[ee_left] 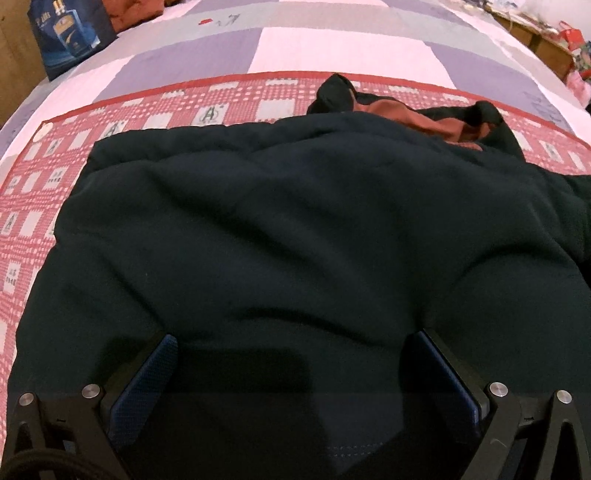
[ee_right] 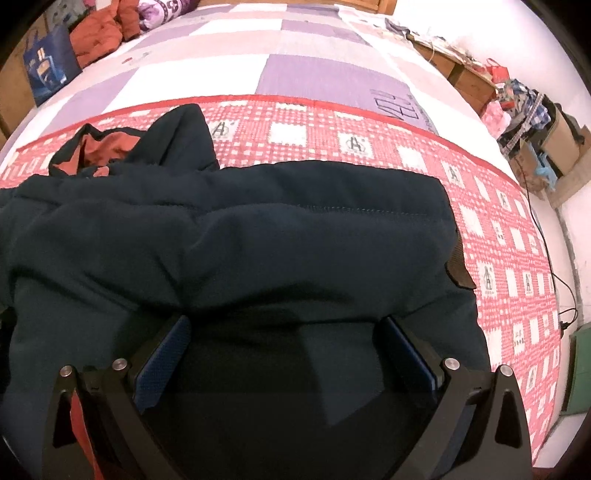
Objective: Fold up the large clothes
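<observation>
Both jaws wide, empty | left gripper, right gripper over dark navy padded jacket | on red-white checked blanket

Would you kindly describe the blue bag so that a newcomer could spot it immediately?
Start from the bed with its lilac and white patchwork cover. At its far left edge a blue bag with printed gold artwork stands upright, just left of the crumpled orange garment. It is the only blue thing there.

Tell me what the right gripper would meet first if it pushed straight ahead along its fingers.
Most likely the dark jacket: its bulk fills the line ahead of the open right gripper, before the red checked mat. Exact depth is unclear.
</observation>
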The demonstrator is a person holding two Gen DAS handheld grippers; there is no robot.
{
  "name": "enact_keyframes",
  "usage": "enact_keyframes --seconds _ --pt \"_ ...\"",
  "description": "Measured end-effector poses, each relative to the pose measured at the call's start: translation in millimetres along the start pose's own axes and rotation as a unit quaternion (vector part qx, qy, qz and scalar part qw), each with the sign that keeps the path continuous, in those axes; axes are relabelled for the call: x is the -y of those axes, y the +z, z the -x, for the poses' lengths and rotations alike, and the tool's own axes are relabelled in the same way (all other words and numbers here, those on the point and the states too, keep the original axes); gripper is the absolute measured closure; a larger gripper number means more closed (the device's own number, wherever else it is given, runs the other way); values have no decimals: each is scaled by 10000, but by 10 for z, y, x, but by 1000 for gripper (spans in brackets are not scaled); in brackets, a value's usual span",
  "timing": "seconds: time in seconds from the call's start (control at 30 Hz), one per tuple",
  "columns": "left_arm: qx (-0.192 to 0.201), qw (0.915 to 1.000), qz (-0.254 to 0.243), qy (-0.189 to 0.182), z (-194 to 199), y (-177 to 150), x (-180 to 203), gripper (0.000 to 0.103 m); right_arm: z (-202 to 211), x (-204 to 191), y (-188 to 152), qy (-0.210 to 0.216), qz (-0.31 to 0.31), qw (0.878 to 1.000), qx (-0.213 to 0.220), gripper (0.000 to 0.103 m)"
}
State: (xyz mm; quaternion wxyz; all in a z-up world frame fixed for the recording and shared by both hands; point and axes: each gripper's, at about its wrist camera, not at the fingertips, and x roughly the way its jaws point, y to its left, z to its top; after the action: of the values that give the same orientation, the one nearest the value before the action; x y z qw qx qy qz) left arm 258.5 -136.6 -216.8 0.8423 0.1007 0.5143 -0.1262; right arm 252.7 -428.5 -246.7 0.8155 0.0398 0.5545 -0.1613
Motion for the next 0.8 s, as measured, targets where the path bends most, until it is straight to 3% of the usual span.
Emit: enact_keyframes --seconds 0.43,0.8 --pt "-32 9998 -133 114 -194 189 55 0 -185 -21 156 29 138 9998 -135 0" --pt "-406 9992 -47 -47 -571 524 39 0 -377 -15 341 52 156 9995 -264 0"
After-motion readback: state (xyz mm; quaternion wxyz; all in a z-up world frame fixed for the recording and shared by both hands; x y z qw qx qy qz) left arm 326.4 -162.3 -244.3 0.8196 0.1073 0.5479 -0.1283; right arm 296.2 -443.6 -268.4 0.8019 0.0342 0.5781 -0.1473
